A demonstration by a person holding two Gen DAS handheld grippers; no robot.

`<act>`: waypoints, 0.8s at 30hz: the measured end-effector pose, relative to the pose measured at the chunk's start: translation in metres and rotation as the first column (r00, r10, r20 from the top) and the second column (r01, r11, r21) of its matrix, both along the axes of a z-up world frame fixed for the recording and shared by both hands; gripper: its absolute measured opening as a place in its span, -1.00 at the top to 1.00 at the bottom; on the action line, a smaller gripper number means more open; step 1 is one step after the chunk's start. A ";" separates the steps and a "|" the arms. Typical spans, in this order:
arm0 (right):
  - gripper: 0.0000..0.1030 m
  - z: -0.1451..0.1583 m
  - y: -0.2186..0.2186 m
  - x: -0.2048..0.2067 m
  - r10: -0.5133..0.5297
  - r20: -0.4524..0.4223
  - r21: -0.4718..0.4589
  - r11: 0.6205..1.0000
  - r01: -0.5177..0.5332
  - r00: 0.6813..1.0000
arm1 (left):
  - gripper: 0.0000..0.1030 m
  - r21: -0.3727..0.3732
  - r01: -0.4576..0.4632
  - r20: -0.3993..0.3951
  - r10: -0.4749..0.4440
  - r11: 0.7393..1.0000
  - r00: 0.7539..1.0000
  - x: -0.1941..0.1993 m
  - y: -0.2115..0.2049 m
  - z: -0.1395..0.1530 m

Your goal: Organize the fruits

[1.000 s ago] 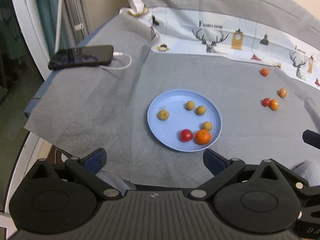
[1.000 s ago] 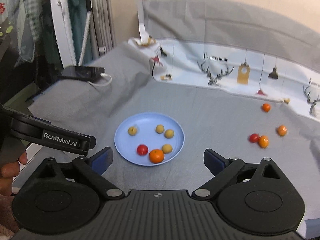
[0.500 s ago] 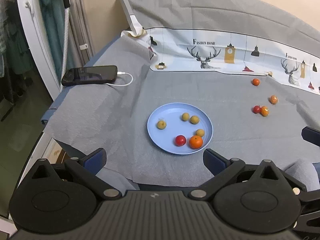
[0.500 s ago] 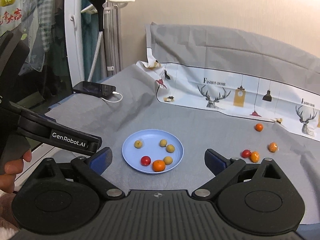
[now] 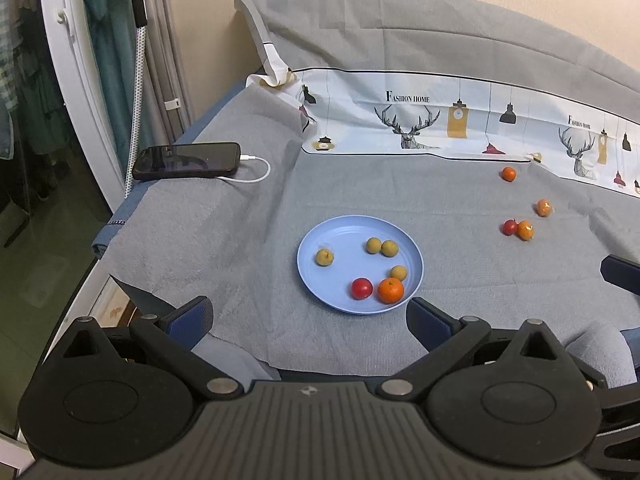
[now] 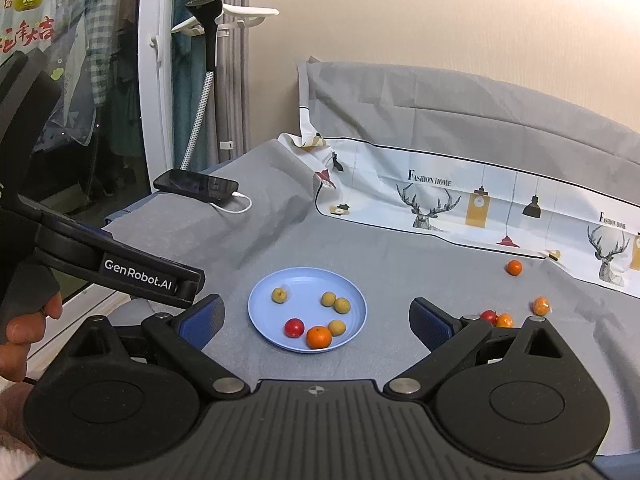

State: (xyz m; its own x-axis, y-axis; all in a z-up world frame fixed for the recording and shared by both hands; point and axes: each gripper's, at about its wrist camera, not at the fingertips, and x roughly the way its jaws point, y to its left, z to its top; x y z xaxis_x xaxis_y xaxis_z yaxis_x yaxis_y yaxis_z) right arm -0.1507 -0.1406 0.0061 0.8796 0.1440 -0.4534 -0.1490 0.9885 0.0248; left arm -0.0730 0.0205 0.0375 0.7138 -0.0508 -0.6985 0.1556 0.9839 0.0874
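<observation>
- Fruits are lying in two groups on a grey cloth point(image 5: 224, 240) in the left wrist view: six are sitting on a blue plate point(image 5: 320, 276) near the middle, and four are lying loose well off to the right.
- On the plate, four yellowish fruits point(image 5: 381, 247) are sharing space with a red fruit point(image 5: 361, 288) and an orange fruit point(image 5: 390, 291), which are sitting just beside each other at the near rim.
- Among the loose ones, a red and orange pair point(image 5: 518, 228) are touching, another orange fruit point(image 5: 543, 207) is lying near them, and one more point(image 5: 509, 174) is resting by a patterned cloth strip point(image 5: 440, 120).
- The left gripper point(image 5: 308, 316) is hanging above the near edge, its jaws spread wide and carrying nothing.
- Only this view is showing the loose pair clear of any obstruction.
- In the right wrist view, the right gripper point(image 6: 316, 316) is likewise gaping wide and empty, framing the plate.
- Its right finger point(image 6: 432, 324) is partly covering the loose pair, so a reach guided from here is risking a bump that sends the round fruits rolling.
- This view alone is showing the person's left hand point(image 6: 28, 320) gripping the other tool.
- A phone point(image 6: 196, 186) on its cable is lying at the far left, well apart from everything.
</observation>
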 end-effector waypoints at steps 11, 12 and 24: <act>-0.92 -0.004 0.001 0.006 0.013 -0.026 -0.009 1.000 -0.013 1.000 | -0.99 -0.002 -0.002 -0.022 0.002 1.000 1.000 0.007 0.001 -0.005; -0.92 -0.004 0.001 0.006 0.013 -0.030 -0.009 1.000 -0.013 0.999 | -0.99 -0.001 -0.002 -0.025 0.002 1.000 1.000 0.008 0.001 -0.006; -0.92 -0.016 -0.004 0.023 0.007 -0.095 0.013 1.000 -0.006 0.995 | -0.99 0.013 0.005 -0.098 -0.004 1.000 0.995 0.030 -0.004 -0.025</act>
State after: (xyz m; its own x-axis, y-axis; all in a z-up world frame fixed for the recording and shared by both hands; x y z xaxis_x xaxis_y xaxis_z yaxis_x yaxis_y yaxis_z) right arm -0.1276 -0.1443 -0.0098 0.8317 0.1556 -0.5329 -0.1515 0.9871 0.0518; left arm -0.0433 0.0164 0.0121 0.6414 -0.0442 -0.7660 0.1686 0.9821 0.0845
